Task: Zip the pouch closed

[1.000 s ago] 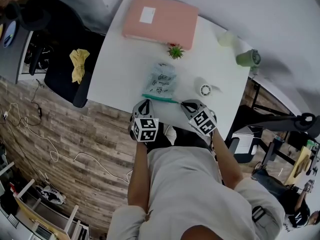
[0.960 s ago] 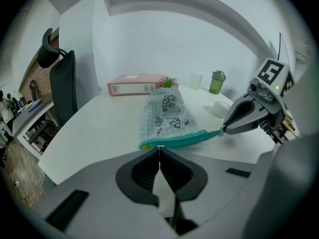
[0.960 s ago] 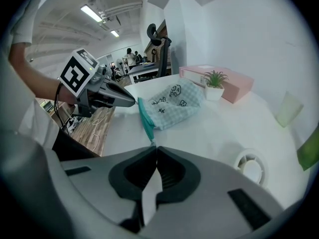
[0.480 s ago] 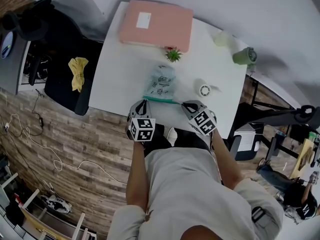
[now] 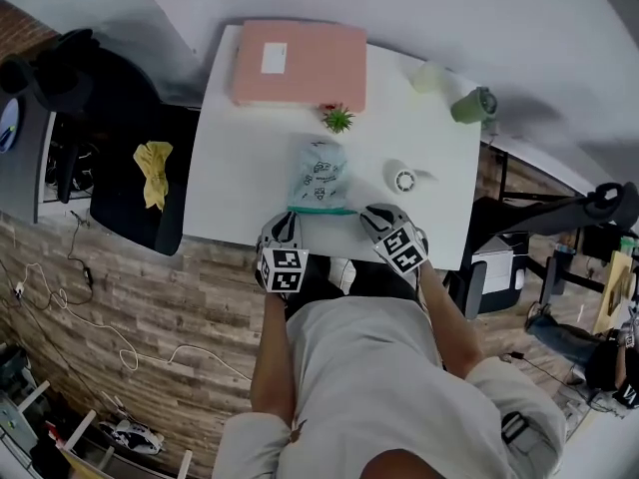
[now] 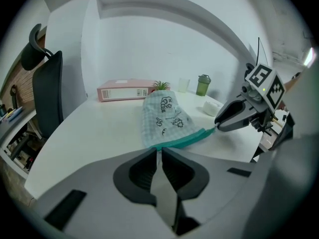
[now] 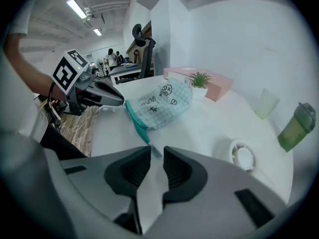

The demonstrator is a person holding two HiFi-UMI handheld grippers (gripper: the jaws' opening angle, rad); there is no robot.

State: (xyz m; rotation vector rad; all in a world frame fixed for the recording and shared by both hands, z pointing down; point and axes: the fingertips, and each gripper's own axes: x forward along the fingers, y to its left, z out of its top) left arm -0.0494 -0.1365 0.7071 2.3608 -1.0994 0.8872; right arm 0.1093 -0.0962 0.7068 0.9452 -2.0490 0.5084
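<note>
A pale checked pouch (image 5: pixel 319 168) with a teal zipper edge (image 5: pixel 321 210) lies on the white table (image 5: pixel 240 168), its zipper side toward me. My left gripper (image 5: pixel 287 218) is at the left end of that edge. In the left gripper view its jaws (image 6: pixel 158 151) are nearly together on the teal corner and have just been easing open. My right gripper (image 5: pixel 368 212) is at the other end. Its jaws (image 7: pixel 156 151) have just been opening and stand apart, with the small zipper pull (image 7: pixel 155 151) loose between them.
A pink box (image 5: pixel 300 63) and a small potted plant (image 5: pixel 337 120) sit behind the pouch. A white round object (image 5: pixel 402 178) lies to its right, with a green cup (image 5: pixel 469 106) and a clear cup (image 5: pixel 427 76) farther back. A black chair (image 5: pixel 120 198) with a yellow cloth (image 5: pixel 152 158) stands left.
The head view has shifted a little, so the table sits higher and more to the left in the picture. Both grippers stay at the two ends of the teal edge.
</note>
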